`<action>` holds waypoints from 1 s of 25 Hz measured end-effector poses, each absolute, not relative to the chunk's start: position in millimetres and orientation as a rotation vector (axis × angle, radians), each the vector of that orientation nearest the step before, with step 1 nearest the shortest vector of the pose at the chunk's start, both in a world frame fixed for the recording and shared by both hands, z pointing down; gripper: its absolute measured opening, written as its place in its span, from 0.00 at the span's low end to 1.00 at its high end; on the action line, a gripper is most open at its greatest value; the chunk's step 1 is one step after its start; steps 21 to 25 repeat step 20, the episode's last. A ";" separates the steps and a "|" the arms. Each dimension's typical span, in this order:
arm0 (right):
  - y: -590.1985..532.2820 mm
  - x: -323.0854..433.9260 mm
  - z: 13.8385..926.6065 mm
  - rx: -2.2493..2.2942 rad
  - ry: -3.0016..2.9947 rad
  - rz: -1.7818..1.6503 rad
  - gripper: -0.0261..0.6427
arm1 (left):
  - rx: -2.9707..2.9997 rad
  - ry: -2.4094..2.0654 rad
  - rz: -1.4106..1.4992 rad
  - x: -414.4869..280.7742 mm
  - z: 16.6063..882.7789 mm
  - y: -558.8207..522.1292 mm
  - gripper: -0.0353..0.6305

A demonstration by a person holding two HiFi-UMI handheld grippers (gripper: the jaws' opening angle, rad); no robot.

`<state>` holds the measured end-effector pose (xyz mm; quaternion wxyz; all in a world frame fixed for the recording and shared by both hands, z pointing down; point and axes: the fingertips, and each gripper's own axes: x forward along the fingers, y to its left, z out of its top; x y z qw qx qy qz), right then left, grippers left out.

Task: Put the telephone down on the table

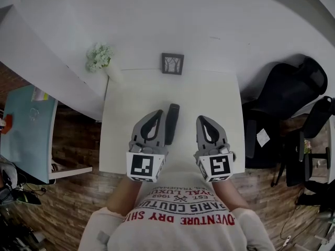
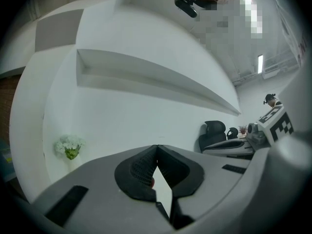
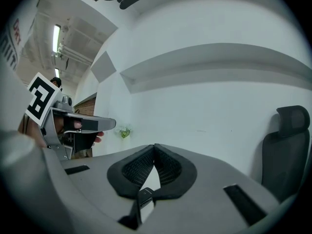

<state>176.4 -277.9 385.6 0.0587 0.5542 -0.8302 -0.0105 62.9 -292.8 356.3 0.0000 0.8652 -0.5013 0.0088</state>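
White table [image 1: 119, 135] on wood floor [image 1: 68, 208], phone [image 1: 171, 123] on it; L claw [image 1: 158, 112], R claw [image 1: 201, 118] closed.

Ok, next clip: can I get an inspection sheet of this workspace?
surface: white table, mostly bare.
job's things: dark telephone lying on the table between the two grippers, not held.
clutter: small picture frame at the far edge; white flowers by the far left corner.
grippers: left tongs shut, empty; right tongs shut, empty.
cables: nothing seen on the table.
surroundings: black office chair at right, teal desk at left, wood floor.
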 end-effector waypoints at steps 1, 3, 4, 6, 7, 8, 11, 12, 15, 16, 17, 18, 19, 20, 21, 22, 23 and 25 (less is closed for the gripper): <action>-278.3 175.8 386.4 1.676 -2.516 -0.028 0.07 | 2.716 -1.577 0.021 63.2 355.1 -293.1 0.09; -278.7 174.7 388.2 1.670 -2.517 -0.019 0.07 | 2.717 -1.582 0.013 62.8 354.9 -293.5 0.09; -278.5 174.1 388.9 1.667 -2.518 -0.015 0.07 | 2.719 -1.582 0.014 62.3 355.3 -293.4 0.09; -278.2 173.1 389.9 1.662 -2.520 -0.008 0.07 | 2.713 -1.581 0.019 61.6 355.3 -293.1 0.09; -278.2 173.0 390.6 1.659 -2.520 -0.004 0.07 | 2.713 -1.580 0.032 61.4 356.4 -293.1 0.09; -278.4 173.1 391.5 1.655 -2.519 0.001 0.07 | 2.714 -1.578 0.046 61.4 358.3 -293.2 0.09; -279.5 174.0 394.2 1.646 -2.518 0.013 0.08 | 2.711 -1.572 0.073 63.0 363.1 -294.2 0.09; -279.6 174.1 395.0 1.643 -2.517 0.017 0.08 | 2.711 -1.569 0.078 64.0 363.7 -294.2 0.09; -279.2 173.3 398.0 1.634 -2.515 0.029 0.08 | 2.710 -1.562 0.096 65.5 367.7 -293.5 0.09; -279.3 172.8 399.1 1.631 -2.515 0.032 0.08 | 2.710 -1.562 0.102 65.5 369.2 -293.6 0.09; -279.4 172.3 400.3 1.628 -2.515 0.035 0.07 | 2.710 -1.563 0.106 65.5 370.4 -293.8 0.09; -279.6 171.9 401.3 1.626 -2.514 0.037 0.08 | 2.710 -1.564 0.109 65.4 371.4 -294.0 0.09; -279.6 171.5 402.3 1.623 -2.514 0.039 0.08 | 2.710 -1.565 0.111 65.4 372.3 -294.3 0.09; -279.6 171.2 403.2 1.621 -2.514 0.041 0.08 | 2.710 -1.566 0.114 65.4 373.2 -294.6 0.09; -279.6 171.2 403.2 1.621 -2.514 0.041 0.08 | 2.710 -1.566 0.114 65.4 373.2 -294.6 0.09; -279.6 171.2 403.2 1.621 -2.514 0.041 0.08 | 2.710 -1.566 0.114 65.4 373.2 -294.6 0.09; -279.6 171.2 403.2 1.621 -2.514 0.041 0.08 | 2.710 -1.566 0.114 65.4 373.2 -294.6 0.09; -279.6 171.2 403.2 1.621 -2.514 0.041 0.08 | 2.710 -1.566 0.114 65.4 373.2 -294.6 0.09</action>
